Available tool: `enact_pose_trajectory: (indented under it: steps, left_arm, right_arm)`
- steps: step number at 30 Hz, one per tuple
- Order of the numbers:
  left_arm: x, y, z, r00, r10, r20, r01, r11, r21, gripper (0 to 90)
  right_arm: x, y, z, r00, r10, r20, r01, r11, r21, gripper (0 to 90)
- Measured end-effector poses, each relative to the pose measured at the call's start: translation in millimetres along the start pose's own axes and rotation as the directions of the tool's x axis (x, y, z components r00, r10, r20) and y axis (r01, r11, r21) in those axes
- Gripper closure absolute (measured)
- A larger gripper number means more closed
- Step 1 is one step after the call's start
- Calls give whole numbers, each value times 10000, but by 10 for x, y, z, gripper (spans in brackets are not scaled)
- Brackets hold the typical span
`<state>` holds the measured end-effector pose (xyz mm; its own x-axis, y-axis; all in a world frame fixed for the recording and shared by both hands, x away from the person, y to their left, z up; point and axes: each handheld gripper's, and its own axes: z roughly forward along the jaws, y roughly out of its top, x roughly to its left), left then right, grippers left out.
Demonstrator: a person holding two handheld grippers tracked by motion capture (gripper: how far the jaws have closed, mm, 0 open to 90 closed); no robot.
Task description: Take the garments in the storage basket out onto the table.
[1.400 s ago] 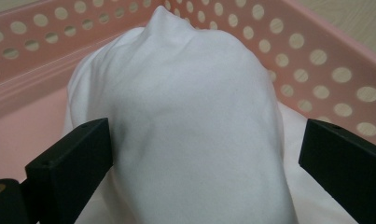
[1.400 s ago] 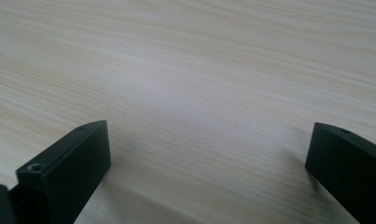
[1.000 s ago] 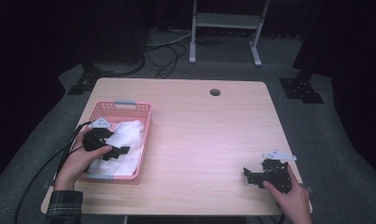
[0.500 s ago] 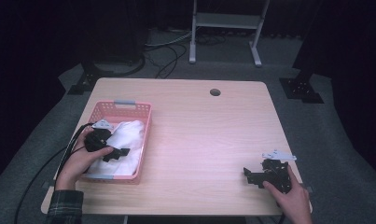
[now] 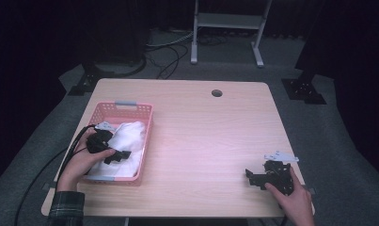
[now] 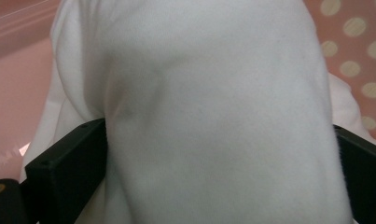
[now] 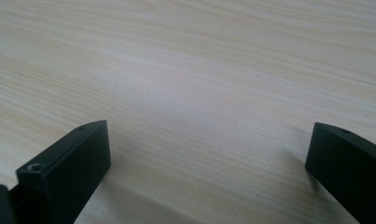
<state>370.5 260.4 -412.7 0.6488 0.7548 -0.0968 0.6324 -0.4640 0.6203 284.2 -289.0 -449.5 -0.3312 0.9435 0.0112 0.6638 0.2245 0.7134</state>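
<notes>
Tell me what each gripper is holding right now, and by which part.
The left gripper has a fold of the white cloth between its jaws, which stand wide; a firm grip cannot be told. The right gripper holds nothing.

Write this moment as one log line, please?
left tool: in pink basket, jaws wide around white cloth | right tool: open, empty, on table
</notes>
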Motion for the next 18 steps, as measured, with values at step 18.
enact_pose_trajectory:
  steps: [18]
  left_arm:
    - [-14,8,69,10000,2,-98,3,9984,570,0]
  right_arm:
    - [0,0,0,10000,-5,-2,5,10000,-1,0]
